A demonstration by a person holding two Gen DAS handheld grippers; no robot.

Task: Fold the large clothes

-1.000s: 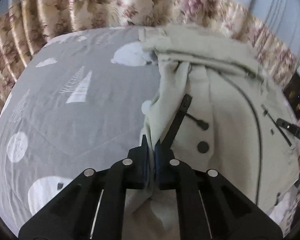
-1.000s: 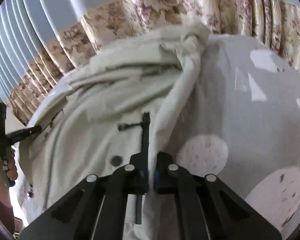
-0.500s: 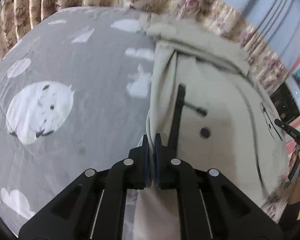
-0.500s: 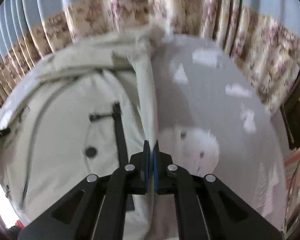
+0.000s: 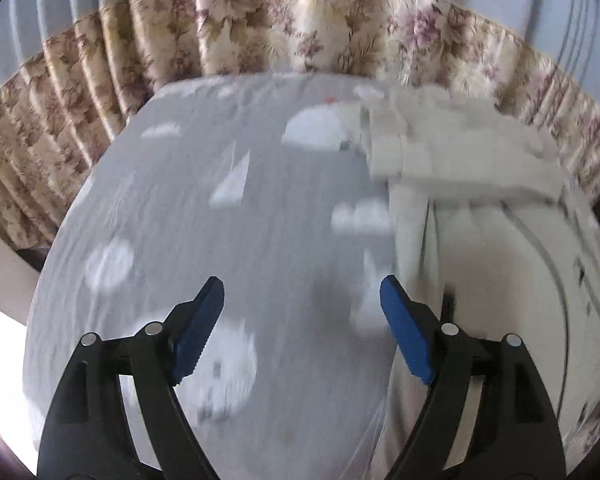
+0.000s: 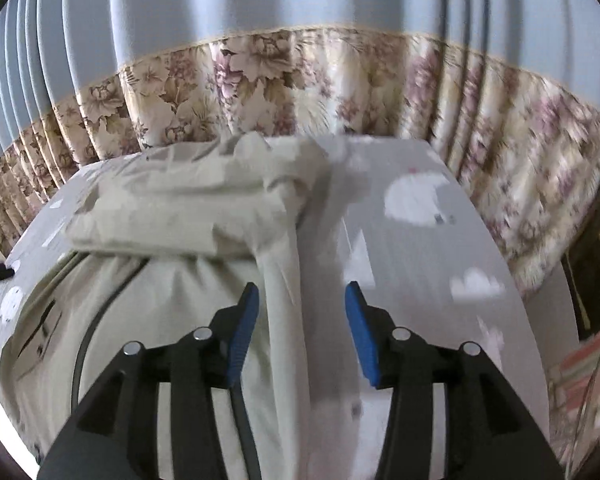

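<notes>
A large cream coat (image 5: 480, 248) with dark trim lies spread on a grey bed sheet (image 5: 260, 208) printed with white shapes. In the left wrist view the coat fills the right side, its collar bunched at the far end. My left gripper (image 5: 302, 292) hangs above the sheet just left of the coat's edge, its jaws opening wide with nothing between them. In the right wrist view the coat (image 6: 160, 288) lies on the left, and its folded front edge runs between the fingers of my right gripper (image 6: 298, 296), whose jaws are opening, pads off the cloth.
Floral curtains (image 5: 300, 32) under blue-grey drapes (image 6: 260, 0) hang along the far side of the bed. Dark furniture (image 6: 596, 248) stands at the right edge of the right wrist view. The sheet (image 6: 420, 260) stretches bare to the right of the coat.
Both grippers were shut on the coat's front edge; both have let it go, opened and lifted away. The edge now lies flat on the bed.
</notes>
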